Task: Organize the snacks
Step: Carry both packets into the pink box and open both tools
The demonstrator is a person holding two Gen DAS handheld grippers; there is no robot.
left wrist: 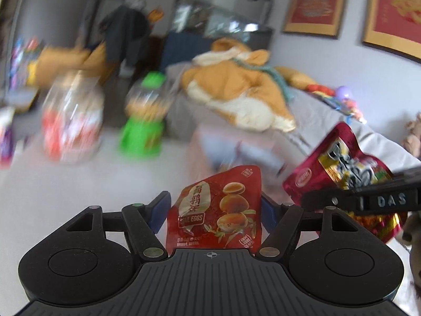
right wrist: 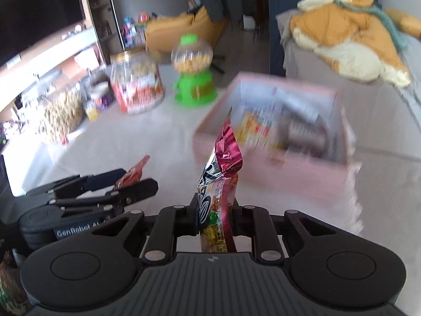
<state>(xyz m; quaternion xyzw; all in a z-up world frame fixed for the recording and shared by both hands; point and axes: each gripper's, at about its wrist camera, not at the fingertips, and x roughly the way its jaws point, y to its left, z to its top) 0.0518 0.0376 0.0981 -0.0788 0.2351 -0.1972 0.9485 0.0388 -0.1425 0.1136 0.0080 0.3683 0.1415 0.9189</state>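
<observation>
My left gripper point(left wrist: 214, 205) is shut on a red quail-egg packet point(left wrist: 218, 210), held upright above the white table; it also shows at the lower left of the right wrist view point(right wrist: 136, 179). My right gripper point(right wrist: 214, 210) is shut on a crimson snack bag point(right wrist: 219, 184), held edge-on above the table; that bag shows at the right of the left wrist view point(left wrist: 339, 168). A pink open box point(right wrist: 276, 168) with several packets inside stands just beyond the crimson bag. It is blurred in the left wrist view point(left wrist: 200, 142).
A green candy dispenser point(right wrist: 193, 73), a red-labelled clear jar point(right wrist: 136, 84) and more snack jars point(right wrist: 63, 113) stand along the table's far left. A grey sofa point(right wrist: 329, 71) with an orange plush toy point(right wrist: 350, 29) lies behind the box.
</observation>
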